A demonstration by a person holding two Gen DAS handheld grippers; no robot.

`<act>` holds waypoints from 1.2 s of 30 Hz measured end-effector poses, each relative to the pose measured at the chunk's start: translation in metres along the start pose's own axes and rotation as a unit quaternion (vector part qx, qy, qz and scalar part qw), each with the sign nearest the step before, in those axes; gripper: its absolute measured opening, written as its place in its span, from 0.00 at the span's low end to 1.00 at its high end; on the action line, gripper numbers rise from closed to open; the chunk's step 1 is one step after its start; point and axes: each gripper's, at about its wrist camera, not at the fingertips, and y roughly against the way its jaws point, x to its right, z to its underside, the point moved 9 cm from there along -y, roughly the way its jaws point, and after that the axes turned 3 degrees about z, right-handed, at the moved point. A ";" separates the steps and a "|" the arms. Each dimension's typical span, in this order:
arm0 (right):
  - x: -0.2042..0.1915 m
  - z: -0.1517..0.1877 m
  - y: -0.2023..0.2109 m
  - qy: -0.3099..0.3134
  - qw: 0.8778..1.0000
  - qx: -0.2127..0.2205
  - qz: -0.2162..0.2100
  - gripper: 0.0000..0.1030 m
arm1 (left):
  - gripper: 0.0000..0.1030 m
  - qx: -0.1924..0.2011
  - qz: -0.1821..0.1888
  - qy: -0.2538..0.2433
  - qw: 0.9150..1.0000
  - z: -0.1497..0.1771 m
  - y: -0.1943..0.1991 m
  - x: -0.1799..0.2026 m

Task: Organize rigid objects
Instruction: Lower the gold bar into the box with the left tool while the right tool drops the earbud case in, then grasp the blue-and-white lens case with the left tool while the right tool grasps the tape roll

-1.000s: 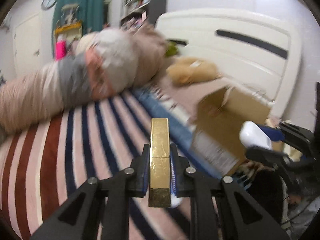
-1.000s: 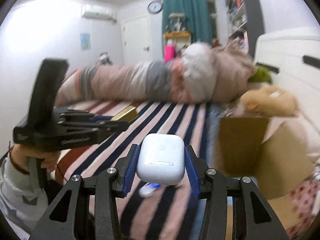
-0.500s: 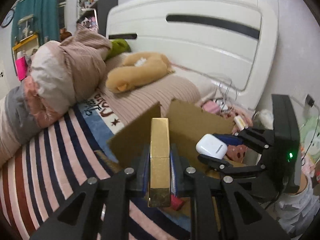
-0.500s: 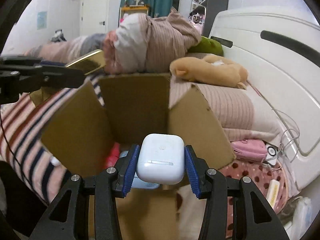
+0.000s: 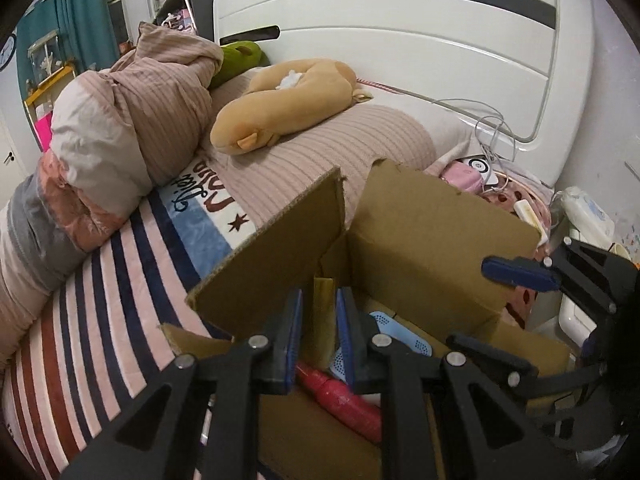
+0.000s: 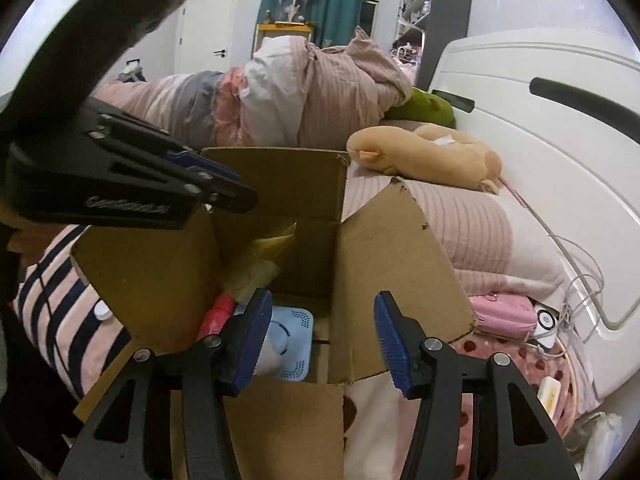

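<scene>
Both claws over the open cardboard box [image 5: 420,240] on the bed
Left wrist: left claw [image 5: 319,332] released, gold bar [image 5: 322,320] loose between pads, one red cylinder [image 5: 340,396] below. Right wrist: right claw [image 6: 320,336] spread, gripping nothing, four flaps standing

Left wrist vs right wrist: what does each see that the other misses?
Left wrist only: the lettered blue blanket patch. Right wrist only: the white door and a small white cap on the stripes. Both: the cardboard box, the blurred gold bar inside it, loose from the open left tongs, a red tube, a blue perforated item, the tan plush, and the empty, open right tongs.
</scene>
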 end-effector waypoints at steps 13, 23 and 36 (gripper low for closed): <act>-0.004 -0.007 0.004 -0.004 1.000 0.002 -0.012 0.49 | 0.38 0.027 0.016 0.012 0.999 -0.001 0.029 -0.002; -0.050 -0.039 0.034 -0.002 0.996 0.025 -0.081 0.49 | 0.62 0.066 0.033 0.055 0.996 0.041 0.107 -0.033; -0.202 -0.033 0.025 0.038 0.976 0.009 -0.214 0.49 | 0.71 0.075 -0.032 0.152 0.985 0.170 0.119 -0.134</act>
